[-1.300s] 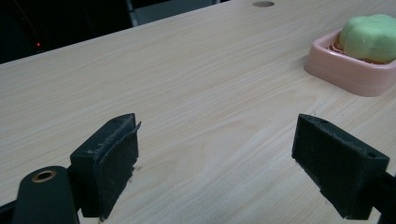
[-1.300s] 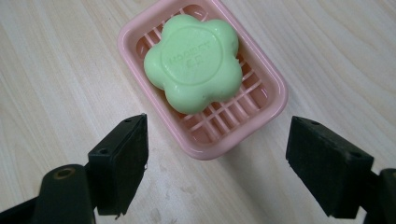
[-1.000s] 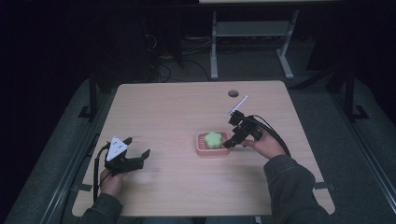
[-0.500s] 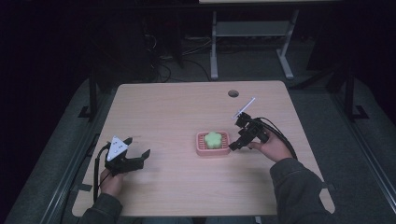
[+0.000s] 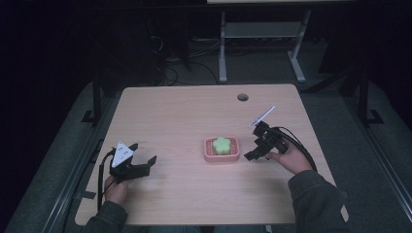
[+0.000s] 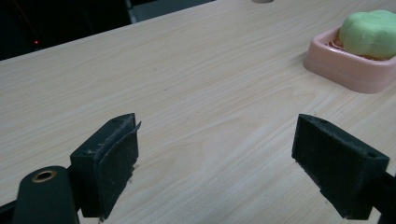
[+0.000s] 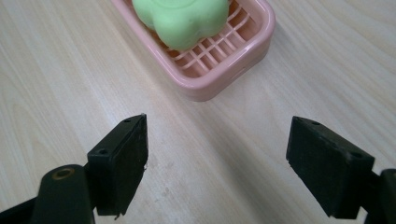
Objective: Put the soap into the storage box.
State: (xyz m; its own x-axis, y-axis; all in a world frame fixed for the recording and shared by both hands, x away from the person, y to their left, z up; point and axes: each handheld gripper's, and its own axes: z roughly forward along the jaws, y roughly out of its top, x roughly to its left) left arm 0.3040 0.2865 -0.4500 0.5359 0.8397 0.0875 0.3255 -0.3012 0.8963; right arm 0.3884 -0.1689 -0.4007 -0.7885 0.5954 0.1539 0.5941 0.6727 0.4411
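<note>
Left tool (image 5: 144,164) sits low at the near-left of the counter (image 5: 184,116), jaws wide apart and holding nothing; in the left gripper view the soap dish (image 6: 349,63) is well off toward the far right, so that hand is the distant one. Mid-counter: pink soap dish (image 5: 222,149), a rounded rectangle with its long axis running across the counter, slatted floor, raised rim. On it rests the green soap (image 5: 221,144), flower-shaped with rounded lobes, smooth and matte, roughly centred and standing above the rim. Right tool (image 5: 253,152) is just beside the dish's right end, jaws spread and empty, not touching it. In the right gripper view the dish (image 7: 233,56) lies straight ahead and slightly left of the gap, soap (image 7: 184,16) beyond the near rim. My read: the right hand is the nearer, so any grab goes forward-left over that rim.
</note>
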